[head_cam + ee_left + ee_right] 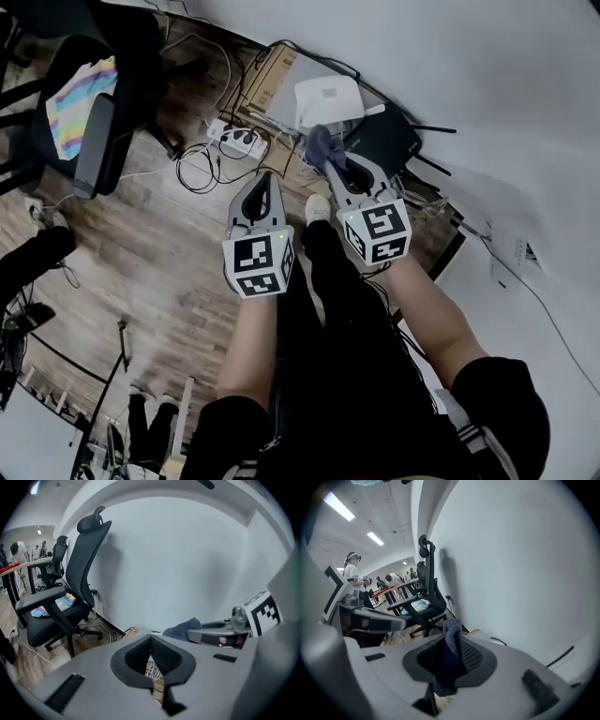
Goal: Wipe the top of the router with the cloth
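Two routers lie on the floor by the wall: a white one (328, 98) and a black one (386, 142) with thin antennas. My right gripper (336, 161) is shut on a blue-grey cloth (321, 146), held in the air over the gap between them. In the right gripper view the cloth (451, 654) hangs pinched between the jaws and sticks up past the tips. My left gripper (267, 180) hovers to the left of the routers, shut with nothing in it; its pads (161, 654) meet at the tip. From the left gripper view the cloth (183, 629) shows at the right.
A white power strip (238, 141) and tangled cables (199, 169) lie left of the routers, with a cardboard box (272, 79) behind. A black office chair (89, 103) stands at far left. The white wall (487, 84) runs close behind. The person's legs (323, 281) stretch below the grippers.
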Action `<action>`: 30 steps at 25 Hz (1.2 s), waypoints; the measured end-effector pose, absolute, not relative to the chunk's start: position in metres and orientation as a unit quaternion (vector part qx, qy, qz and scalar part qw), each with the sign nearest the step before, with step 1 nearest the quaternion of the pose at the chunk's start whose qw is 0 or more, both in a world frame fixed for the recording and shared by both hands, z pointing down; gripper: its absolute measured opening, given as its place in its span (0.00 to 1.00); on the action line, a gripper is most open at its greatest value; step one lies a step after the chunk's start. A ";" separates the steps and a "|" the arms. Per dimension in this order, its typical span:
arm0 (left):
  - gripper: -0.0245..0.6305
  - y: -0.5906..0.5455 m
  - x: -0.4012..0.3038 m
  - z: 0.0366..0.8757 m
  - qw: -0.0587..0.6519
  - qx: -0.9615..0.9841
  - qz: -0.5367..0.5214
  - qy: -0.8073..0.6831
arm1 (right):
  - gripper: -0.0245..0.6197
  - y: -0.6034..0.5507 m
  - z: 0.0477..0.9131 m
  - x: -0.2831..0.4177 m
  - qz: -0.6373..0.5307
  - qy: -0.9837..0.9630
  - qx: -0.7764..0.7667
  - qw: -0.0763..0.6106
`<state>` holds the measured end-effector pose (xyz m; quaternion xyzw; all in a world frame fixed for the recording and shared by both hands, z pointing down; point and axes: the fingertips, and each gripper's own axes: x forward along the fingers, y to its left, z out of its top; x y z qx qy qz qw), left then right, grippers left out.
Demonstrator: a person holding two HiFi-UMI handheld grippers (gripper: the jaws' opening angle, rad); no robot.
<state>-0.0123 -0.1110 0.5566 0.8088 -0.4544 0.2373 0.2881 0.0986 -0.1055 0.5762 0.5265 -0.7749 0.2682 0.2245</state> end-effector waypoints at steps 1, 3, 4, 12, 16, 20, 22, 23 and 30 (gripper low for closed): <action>0.04 -0.110 -0.011 0.544 0.288 0.808 0.235 -0.457 | 0.15 -0.104 0.561 0.101 0.267 -0.776 0.529 0.218; 0.04 -0.108 -0.007 0.514 0.288 0.807 0.229 -0.462 | 0.15 -0.102 0.527 0.105 0.258 -0.780 0.532 0.206; 0.04 -0.107 -0.005 0.498 0.287 0.807 0.224 -0.464 | 0.15 -0.102 0.508 0.107 0.250 -0.783 0.533 0.200; 0.04 -0.107 0.011 0.354 0.238 0.822 0.186 -0.484 | 0.15 -0.100 0.357 0.126 0.211 -0.796 0.556 0.113; 0.04 -0.104 0.018 0.292 0.203 0.826 0.185 -0.492 | 0.15 -0.100 0.289 0.136 0.178 -0.809 0.556 0.071; 0.04 -0.092 0.016 0.244 0.186 0.826 0.173 -0.503 | 0.15 -0.094 0.234 0.145 0.140 -0.812 0.565 0.049; 0.04 -0.085 0.016 0.223 0.183 0.828 0.161 -0.504 | 0.15 -0.089 0.210 0.144 0.119 -0.817 0.562 0.036; 0.04 -0.082 0.016 0.212 0.178 0.831 0.156 -0.504 | 0.15 -0.087 0.197 0.142 0.108 -0.823 0.557 0.029; 0.04 -0.077 0.007 0.136 0.117 0.835 0.123 -0.524 | 0.15 -0.077 0.126 0.127 0.065 -0.845 0.530 -0.013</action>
